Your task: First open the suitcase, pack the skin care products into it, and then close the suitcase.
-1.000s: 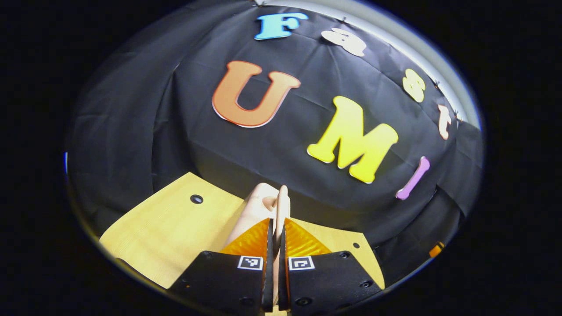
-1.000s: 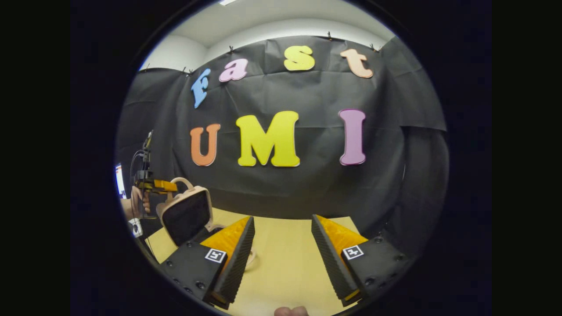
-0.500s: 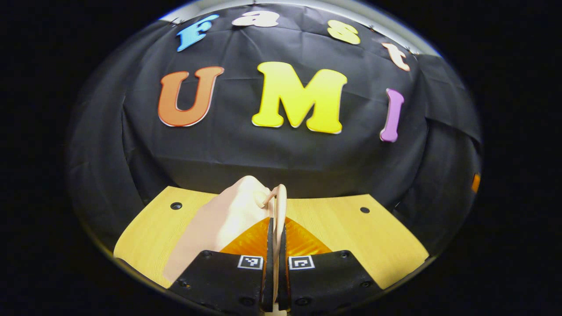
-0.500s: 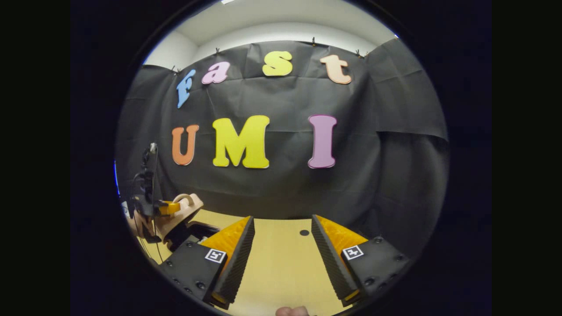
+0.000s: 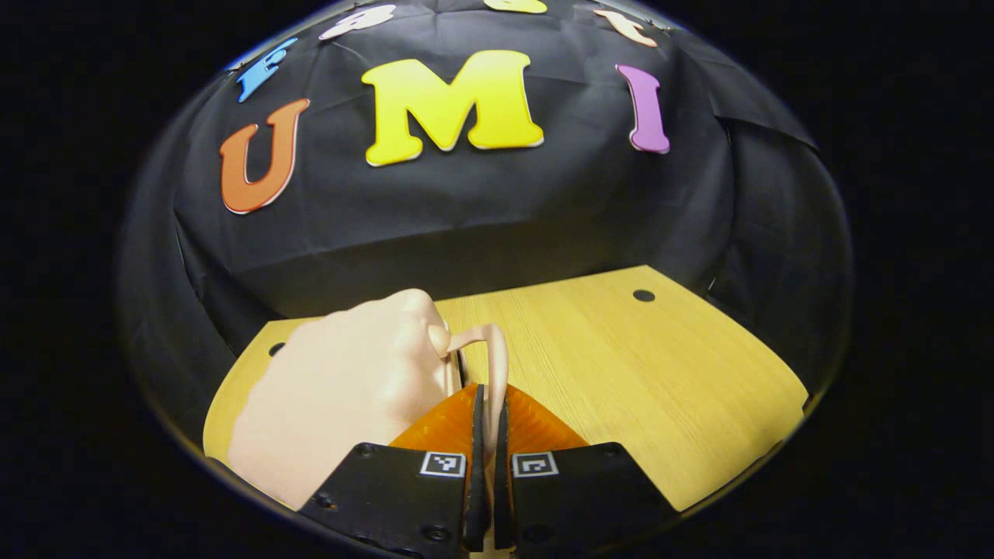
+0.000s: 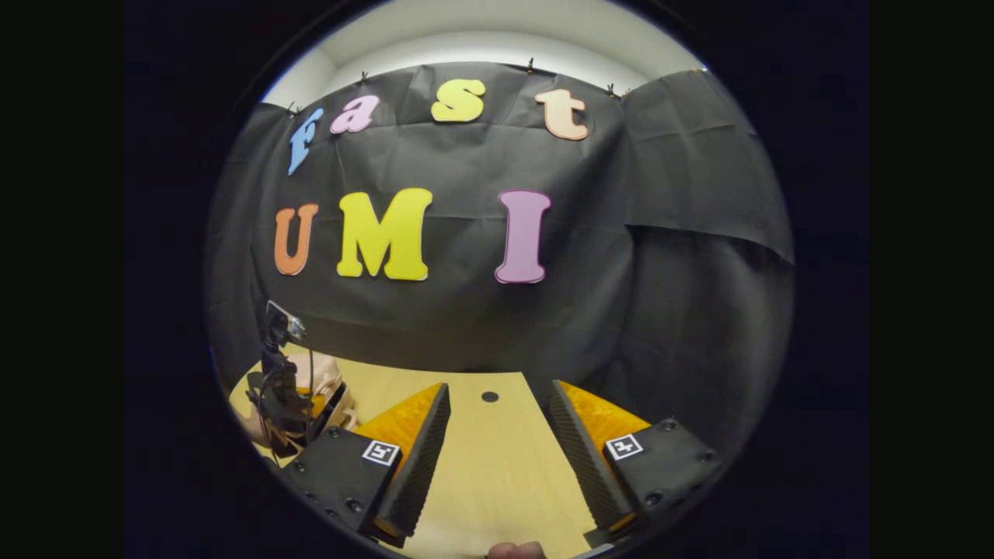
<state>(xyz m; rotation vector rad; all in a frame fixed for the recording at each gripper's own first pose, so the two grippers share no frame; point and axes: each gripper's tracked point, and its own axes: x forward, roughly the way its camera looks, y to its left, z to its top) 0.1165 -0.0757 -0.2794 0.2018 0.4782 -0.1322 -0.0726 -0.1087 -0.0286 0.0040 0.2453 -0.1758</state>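
Observation:
A small beige suitcase point(image 5: 349, 388) lies on the wooden table point(image 5: 621, 365) in the left gripper view, its lid lowered almost flat. My left gripper point(image 5: 485, 404) is shut on the suitcase's thin curved handle point(image 5: 493, 349). In the right gripper view the same suitcase point(image 6: 326, 384) sits at the far left, with the left gripper point(image 6: 283, 388) on top of it. My right gripper point(image 6: 497, 442) hangs open over bare table, nothing between its fingers.
The wooden table point(image 6: 497, 481) has small round holes point(image 5: 643, 295) near its back edge point(image 6: 490, 397). Black cloth walls close off the back and right side. A fingertip point(image 6: 512, 550) shows at the bottom of the right gripper view.
The left gripper has swung the suitcase lid down by its handle, from standing upright to nearly flat. The right gripper has turned slightly rightward, still open.

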